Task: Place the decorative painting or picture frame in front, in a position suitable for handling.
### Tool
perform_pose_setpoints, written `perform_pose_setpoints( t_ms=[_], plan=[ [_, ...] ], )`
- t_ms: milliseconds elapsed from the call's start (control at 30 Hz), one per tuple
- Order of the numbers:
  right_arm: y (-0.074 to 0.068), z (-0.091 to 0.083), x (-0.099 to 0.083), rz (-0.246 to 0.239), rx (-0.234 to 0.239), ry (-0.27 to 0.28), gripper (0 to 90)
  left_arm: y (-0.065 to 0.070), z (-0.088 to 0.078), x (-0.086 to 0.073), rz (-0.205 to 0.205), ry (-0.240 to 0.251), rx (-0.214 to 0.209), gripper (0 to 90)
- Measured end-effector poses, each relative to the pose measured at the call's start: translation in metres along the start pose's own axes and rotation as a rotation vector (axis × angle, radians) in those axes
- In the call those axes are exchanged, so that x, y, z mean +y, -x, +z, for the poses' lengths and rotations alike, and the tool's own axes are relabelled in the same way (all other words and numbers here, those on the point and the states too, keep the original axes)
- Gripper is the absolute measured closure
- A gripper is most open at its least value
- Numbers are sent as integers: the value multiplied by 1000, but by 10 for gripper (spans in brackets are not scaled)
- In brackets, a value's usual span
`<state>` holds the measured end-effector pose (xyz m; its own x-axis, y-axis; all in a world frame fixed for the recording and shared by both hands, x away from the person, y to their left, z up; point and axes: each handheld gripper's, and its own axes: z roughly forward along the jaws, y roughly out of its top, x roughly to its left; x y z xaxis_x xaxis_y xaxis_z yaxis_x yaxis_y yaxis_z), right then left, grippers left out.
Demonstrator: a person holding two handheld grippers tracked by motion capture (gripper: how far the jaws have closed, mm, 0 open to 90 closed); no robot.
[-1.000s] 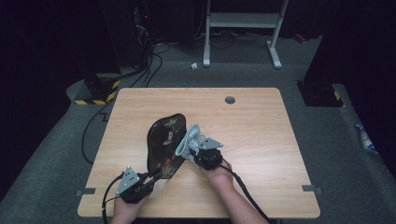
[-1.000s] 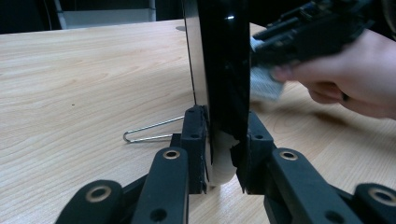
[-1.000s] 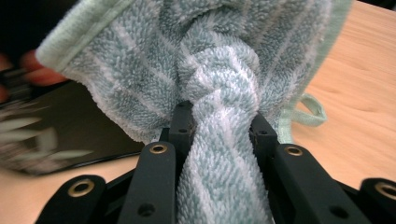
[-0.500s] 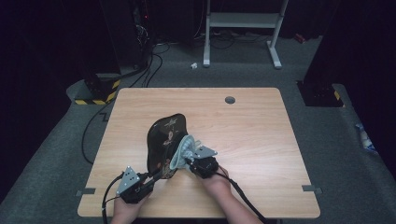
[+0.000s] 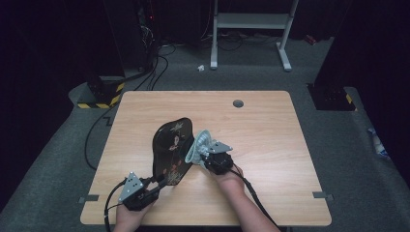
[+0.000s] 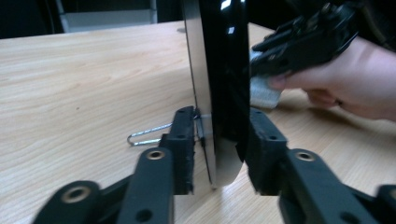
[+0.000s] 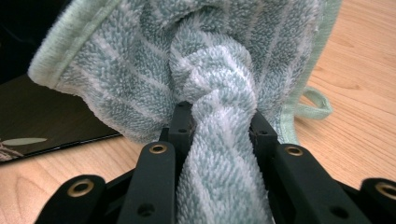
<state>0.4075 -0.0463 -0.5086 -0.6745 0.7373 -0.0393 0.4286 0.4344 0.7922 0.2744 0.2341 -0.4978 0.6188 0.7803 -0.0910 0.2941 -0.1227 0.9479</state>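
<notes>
My left gripper (image 6: 219, 154) has just been opening its jaws: the black lacquered tray (image 5: 172, 147) stands on edge between them, and a gap shows beside each pad. My right gripper (image 7: 217, 126), clamped on the pale green towel (image 7: 210, 88), has slid back along the tray's face toward me and a little lower, so the towel now lies against the part of the tray nearer my left gripper.
</notes>
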Motion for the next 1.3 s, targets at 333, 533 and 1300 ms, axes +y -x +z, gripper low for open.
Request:
perform_pose_setpoints(
  t_ms=[333, 533, 1300],
  plan=[
    [-4, 5, -1, -32, 10, -29, 694, 0, -3, 6, -7, 18, -20, 724],
    [-25, 2, -6, -79, 62, -52, 693, -1, -3, 5, -20, 18, -7, 740],
    [-69, -15, -11, -138, 172, 2, 696, -6, -3, 4, -58, 18, 14, 776]
  ],
)
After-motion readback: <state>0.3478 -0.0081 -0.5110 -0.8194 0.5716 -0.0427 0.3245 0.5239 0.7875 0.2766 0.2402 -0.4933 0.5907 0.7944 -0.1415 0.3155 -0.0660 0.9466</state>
